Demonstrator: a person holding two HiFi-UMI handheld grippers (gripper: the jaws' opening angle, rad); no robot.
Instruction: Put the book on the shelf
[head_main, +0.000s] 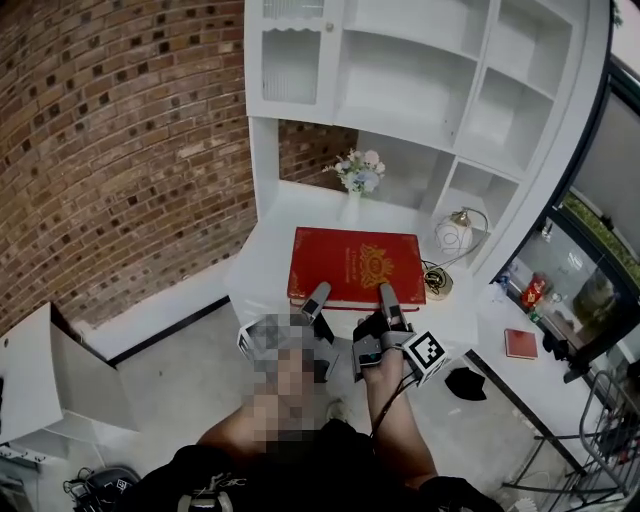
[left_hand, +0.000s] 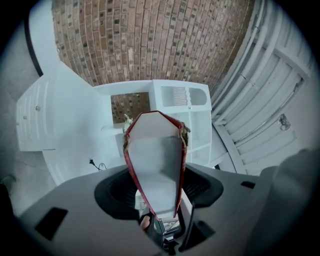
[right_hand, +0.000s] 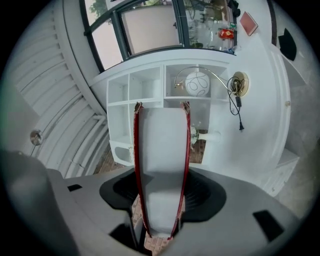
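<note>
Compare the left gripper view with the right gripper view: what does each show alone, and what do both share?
Left only: a broad brick wall; the right catches mere slivers of brick. Right only: the globe lamp and dark-framed windows. Both: the red book held edge-on, with the white shelf unit behind.

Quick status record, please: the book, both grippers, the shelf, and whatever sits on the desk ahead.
Book: large red hardcover book with gold emblem, flat, cover up, over the white desk
Left gripper: shut on the book's near edge
Right gripper: shut on the same edge
Shelf: white shelf unit, book not yet in it
Ahead: small vase of pale flowers; round glass lamp with brass base
</note>
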